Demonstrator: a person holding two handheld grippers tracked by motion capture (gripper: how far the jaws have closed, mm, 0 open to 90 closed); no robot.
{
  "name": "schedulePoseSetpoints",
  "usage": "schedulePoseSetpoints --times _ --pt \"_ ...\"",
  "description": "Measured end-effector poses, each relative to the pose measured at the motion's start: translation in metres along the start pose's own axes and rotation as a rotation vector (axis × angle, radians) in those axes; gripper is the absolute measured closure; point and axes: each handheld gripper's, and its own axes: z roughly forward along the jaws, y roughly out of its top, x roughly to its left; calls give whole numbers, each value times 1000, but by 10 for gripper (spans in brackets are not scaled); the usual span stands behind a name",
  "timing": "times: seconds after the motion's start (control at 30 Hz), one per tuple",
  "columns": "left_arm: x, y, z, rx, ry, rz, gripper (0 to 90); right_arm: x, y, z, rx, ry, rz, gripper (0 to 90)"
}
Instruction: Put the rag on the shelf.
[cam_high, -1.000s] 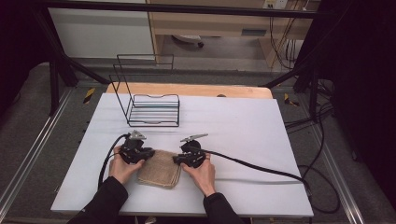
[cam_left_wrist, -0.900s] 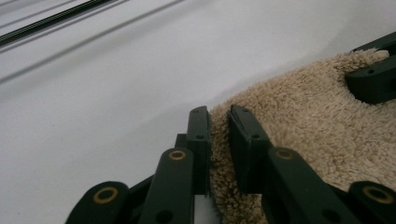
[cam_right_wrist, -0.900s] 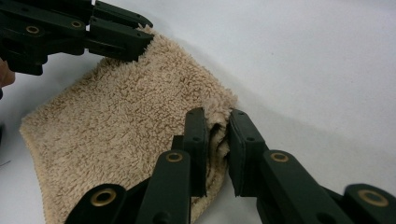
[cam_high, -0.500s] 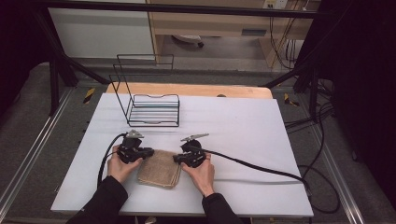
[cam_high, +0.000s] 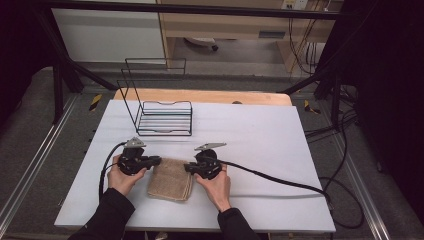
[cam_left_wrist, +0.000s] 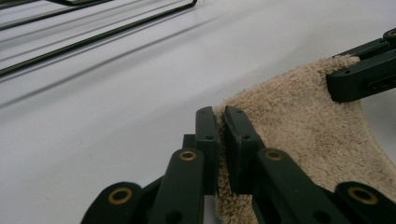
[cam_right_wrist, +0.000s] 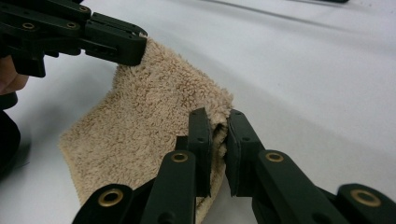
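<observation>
A folded tan towel (cam_high: 170, 181) lies flat near the front edge of the white table (cam_high: 260, 135). My left gripper (cam_high: 159, 160) comes in from the left at the towel's far left corner. In the left gripper view its jaws (cam_left_wrist: 222, 116) pinch the towel (cam_left_wrist: 299, 121) edge; they have just been closing on it. My right gripper (cam_high: 186, 167) comes in from the right at the far right corner. Its jaws (cam_right_wrist: 217, 119) clamp a fold of the towel (cam_right_wrist: 149, 121). Each gripper view also shows the other gripper, the right gripper (cam_left_wrist: 332, 81) and the left gripper (cam_right_wrist: 135, 44), biting its corner.
A black wire rack (cam_high: 165, 119) stands at the table's back left, a short way beyond the towel. A wooden board (cam_high: 200, 96) runs along the far edge. The right gripper's cable (cam_high: 280, 180) trails across the table to the right. Bare white surface spreads to the right.
</observation>
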Motion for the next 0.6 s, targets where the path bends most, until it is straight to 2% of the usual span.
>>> schedulePoseSetpoints --times 0.6 --pt "-12 4 -29 -90 2 35 845 11 4 -21 -103 29 -60 825"
